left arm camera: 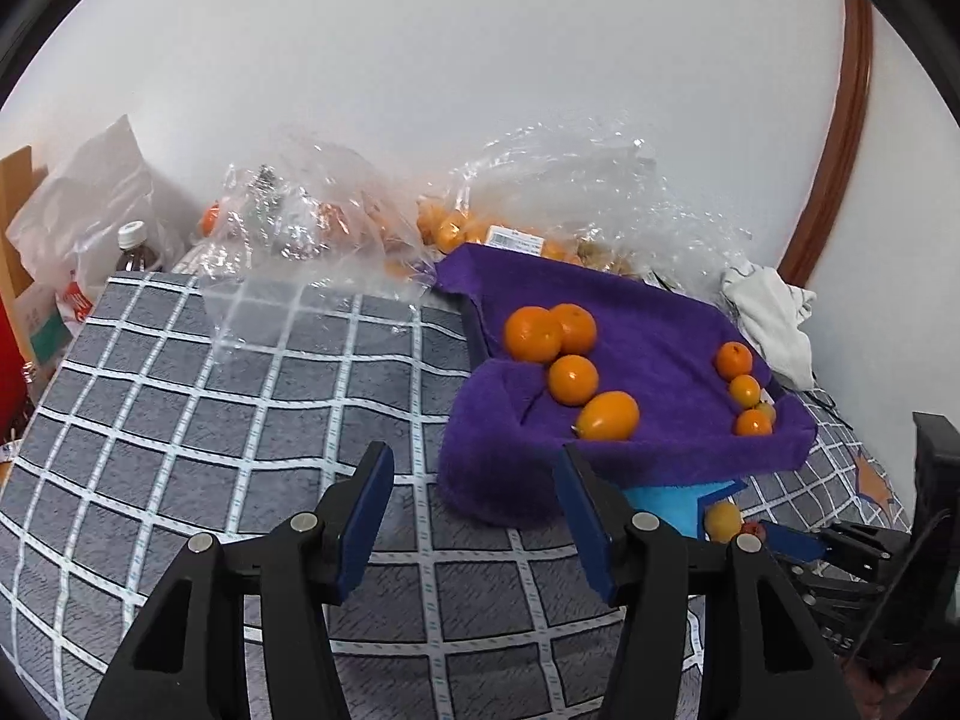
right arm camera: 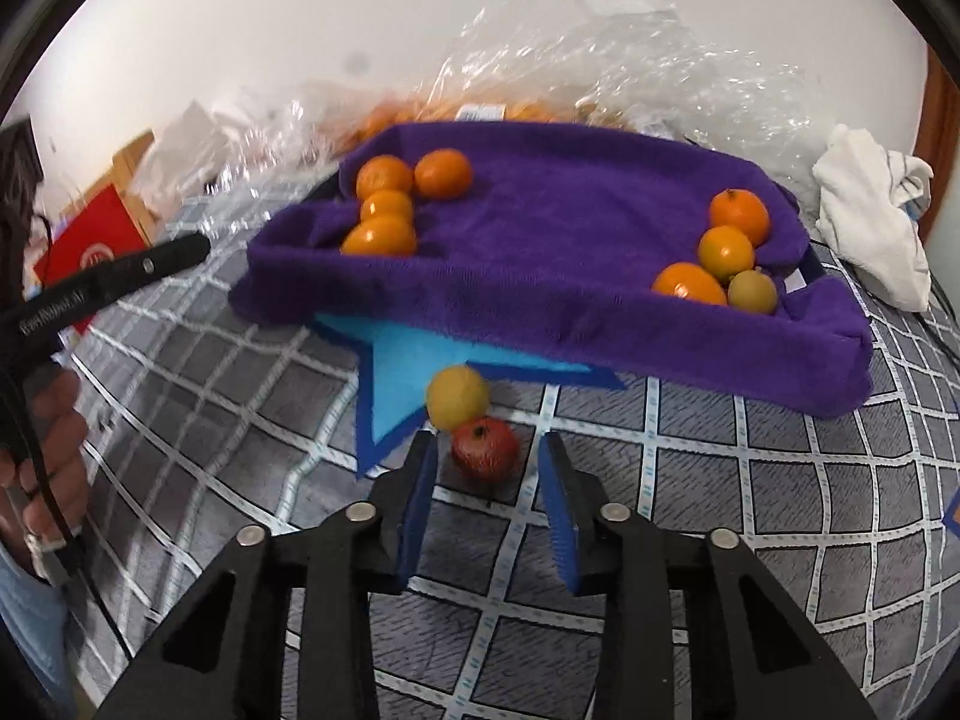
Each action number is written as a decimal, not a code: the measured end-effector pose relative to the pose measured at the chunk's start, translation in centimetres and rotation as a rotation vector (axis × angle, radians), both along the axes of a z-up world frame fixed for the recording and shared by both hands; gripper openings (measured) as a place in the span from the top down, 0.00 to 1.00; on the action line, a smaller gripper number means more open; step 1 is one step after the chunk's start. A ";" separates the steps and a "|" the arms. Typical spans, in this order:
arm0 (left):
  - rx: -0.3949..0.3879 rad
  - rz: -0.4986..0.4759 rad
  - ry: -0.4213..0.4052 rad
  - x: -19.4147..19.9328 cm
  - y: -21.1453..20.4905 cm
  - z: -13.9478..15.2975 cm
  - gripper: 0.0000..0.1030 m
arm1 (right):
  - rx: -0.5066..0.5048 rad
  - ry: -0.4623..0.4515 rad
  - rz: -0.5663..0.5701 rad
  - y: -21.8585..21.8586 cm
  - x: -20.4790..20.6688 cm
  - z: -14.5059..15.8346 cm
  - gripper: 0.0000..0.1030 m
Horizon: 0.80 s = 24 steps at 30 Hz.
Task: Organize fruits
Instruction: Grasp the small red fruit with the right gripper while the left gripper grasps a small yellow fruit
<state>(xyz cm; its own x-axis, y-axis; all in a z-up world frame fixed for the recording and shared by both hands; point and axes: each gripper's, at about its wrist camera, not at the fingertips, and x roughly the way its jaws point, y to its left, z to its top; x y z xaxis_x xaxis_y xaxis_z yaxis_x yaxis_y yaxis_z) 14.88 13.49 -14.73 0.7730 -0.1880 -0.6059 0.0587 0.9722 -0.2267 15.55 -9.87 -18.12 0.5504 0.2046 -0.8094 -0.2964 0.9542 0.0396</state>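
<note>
My right gripper [right arm camera: 486, 450] sits low over the checked cloth [right arm camera: 750, 510], jaws spread about fruit-wide and holding nothing. The red fruit [right arm camera: 485, 449] lies right at the fingertips, a little way between them, but I can't see either pad touching it. I have the gripper lined up this way so that closing should catch it on both sides. Touching it on the far side is a yellow fruit [right arm camera: 458, 397], resting on a blue star patch [right arm camera: 408, 360], so I judge the grip has to take the red one without nudging its neighbour away.

Just beyond both sits the tray [right arm camera: 600, 324], draped in purple towel. It holds two groups: four oranges [right arm camera: 384, 210] at its far left, and at its right three oranges with a greenish fruit [right arm camera: 752, 291] pressed against them. The sorting seems partly done, and these two loose pieces on the cloth look like the last to go in.

My left gripper [left arm camera: 474, 516] hovers to the left of the tray, jaws wide and empty, with bare cloth between them. It looks parked there to stay out of the right one's way. Clear bags [left arm camera: 312, 228] with more oranges lie against the far wall, behind the tray
</note>
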 end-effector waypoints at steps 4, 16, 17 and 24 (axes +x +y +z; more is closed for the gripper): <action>0.025 -0.033 0.010 -0.1 -1.1 -0.7 0.48 | 0.025 -0.032 -0.028 -0.8 -0.5 0.4 0.77; -0.020 -0.116 0.025 -0.4 -2.4 -1.2 0.48 | 0.034 -0.067 -0.141 -7.6 -2.7 1.6 0.77; -0.025 -0.125 0.025 -0.4 -2.4 -1.2 0.48 | 0.032 -0.066 -0.151 -8.3 -2.8 1.5 0.77; 0.023 -0.152 0.022 -0.6 -3.5 -1.1 0.48 | 0.055 -0.039 -0.221 -10.9 -3.0 0.9 0.77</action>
